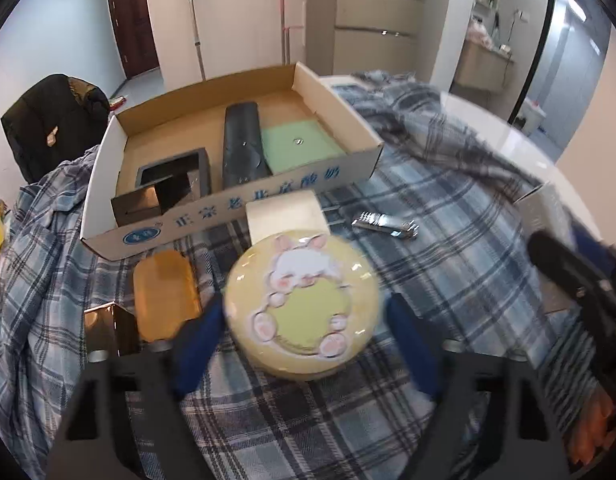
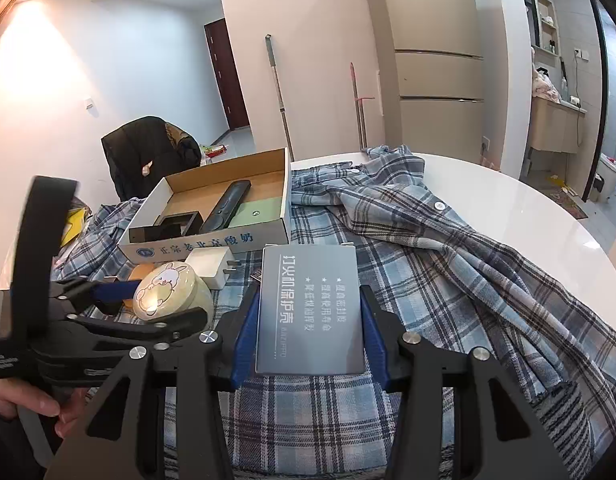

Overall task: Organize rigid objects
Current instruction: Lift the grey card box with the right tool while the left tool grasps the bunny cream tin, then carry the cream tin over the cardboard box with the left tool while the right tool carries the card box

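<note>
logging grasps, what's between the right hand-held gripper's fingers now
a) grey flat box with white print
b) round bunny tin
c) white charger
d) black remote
a: the right hand-held gripper has its blue pads against both sides of the grey flat box.

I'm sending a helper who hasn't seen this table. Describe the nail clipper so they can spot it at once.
Start at the open cardboard box lying on the plaid shirt. Just in front of the box's right end, the nail clipper lies flat on the cloth, right of the white charger. It is the only small, shiny metal piece there; its neighbours are matte plastic or card.
</note>
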A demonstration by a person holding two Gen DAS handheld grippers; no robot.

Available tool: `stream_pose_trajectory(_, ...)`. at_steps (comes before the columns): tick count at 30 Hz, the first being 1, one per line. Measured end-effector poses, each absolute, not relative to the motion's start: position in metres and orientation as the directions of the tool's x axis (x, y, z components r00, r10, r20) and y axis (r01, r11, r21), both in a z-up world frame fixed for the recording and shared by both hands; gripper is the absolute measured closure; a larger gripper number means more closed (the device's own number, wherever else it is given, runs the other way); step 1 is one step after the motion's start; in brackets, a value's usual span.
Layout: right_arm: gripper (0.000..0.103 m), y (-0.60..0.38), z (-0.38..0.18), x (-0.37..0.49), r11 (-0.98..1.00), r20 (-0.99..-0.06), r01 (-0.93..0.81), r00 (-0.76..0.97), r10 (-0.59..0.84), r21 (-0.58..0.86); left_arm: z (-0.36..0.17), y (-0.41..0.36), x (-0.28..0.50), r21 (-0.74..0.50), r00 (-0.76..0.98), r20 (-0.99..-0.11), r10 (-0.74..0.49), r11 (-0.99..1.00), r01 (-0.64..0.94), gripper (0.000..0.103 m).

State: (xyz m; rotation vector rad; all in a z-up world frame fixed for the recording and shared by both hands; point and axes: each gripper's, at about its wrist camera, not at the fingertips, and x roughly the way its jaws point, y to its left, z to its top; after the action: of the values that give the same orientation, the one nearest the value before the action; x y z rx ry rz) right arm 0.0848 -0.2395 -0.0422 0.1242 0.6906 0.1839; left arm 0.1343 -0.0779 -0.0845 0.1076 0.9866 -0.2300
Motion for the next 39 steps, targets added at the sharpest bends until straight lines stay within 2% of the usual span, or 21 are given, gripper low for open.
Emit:
stream_pose_trajectory(7, 0.057, -0.239, -0.042, 0.085, 0.976, -0.622, -0.123, 0.754, 0.209, 0.179, -0.072, -0.069, 0.125, -0.004, 0.583, -0.803, -0.129, 0.978, 0.21, 0.027)
stream_pose_trajectory(16, 0.057, -0.232, -0.042, 0.084, 0.98, -0.626, -0.141, 0.755, 0.198, 0.14, -0.027, -0.046, 0.079, 0.073, 0.744, -0.665, -0.07, 0.985, 0.157, 0.027)
stream_pose_trajectory(21, 0.057, -0.23, -0.042, 0.084, 0.98, -0.627, -0.145, 0.754, 0.197, 0.135, -0.017, -0.036, 0.056, 0.032, 0.769, -0.634, -0.086, 0.99, 0.138, 0.027)
stream_pose_trajectory(27, 0.057, -0.233, -0.038, 0.087, 0.959, -0.648, -0.188, 0.708, 0.281, 0.211, 0.008, -0.026, 0.042, 0.044, 0.817, -0.573, -0.066, 0.993, 0.11, 0.027)
stream_pose_trajectory(35, 0.057, -0.228, 0.008, 0.096, 0.958, -0.605, -0.223, 0.743, 0.286, 0.179, 0.042, -0.011, 0.061, -0.001, 0.857, -0.513, -0.054, 0.998, 0.062, 0.027)
stream_pose_trajectory(39, 0.057, -0.217, 0.041, 0.116, 0.974, -0.553, -0.202, 0.802, 0.225, 0.103, 0.069, -0.012, 0.083, 0.024, 0.885, -0.465, -0.036, 0.998, 0.054, 0.027)
